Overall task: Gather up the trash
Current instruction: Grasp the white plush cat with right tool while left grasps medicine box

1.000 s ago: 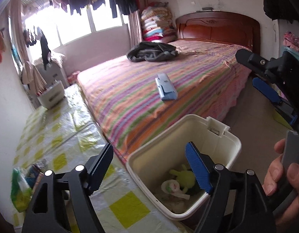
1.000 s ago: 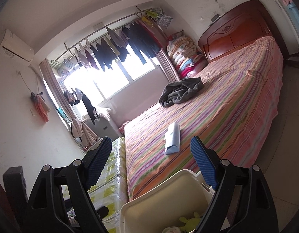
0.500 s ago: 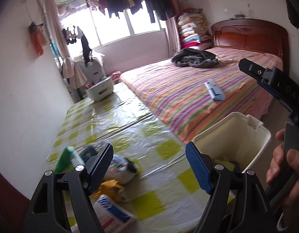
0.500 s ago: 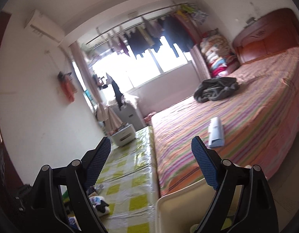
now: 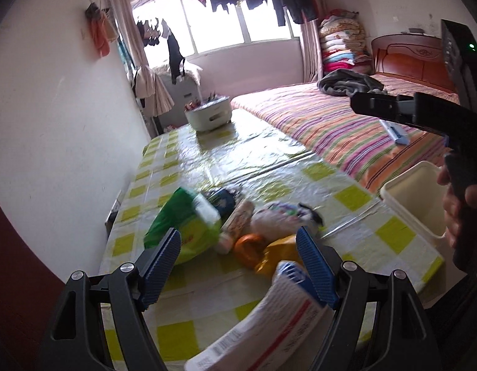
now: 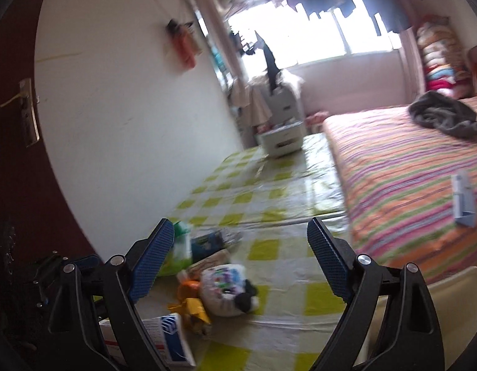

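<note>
With both tongs, left gripper (image 5: pixel 238 266) and right gripper (image 6: pixel 238 258), gaping empty, we face the wrappers (image 5: pixel 257 235) at twelve o'clock; the bin (image 5: pixel 411 204) waits at three.

My right gripper (image 6: pixel 237 259) hangs over the yellow-and-white checked plastic table cover (image 6: pixel 269 191), jaws wide, just opened further, nothing between them. Below: blurry trash pile, a green plastic packet (image 6: pixel 178 247), a crumpled white printed bag (image 6: pixel 223 290), a yellow wrapper (image 6: pixel 192 309), a white box with blue logo (image 6: pixel 167 337). Cream plastic bin rim (image 6: pixel 449 290) at lower right. Striped bedspread (image 6: pixel 408 170) beyond.
</note>
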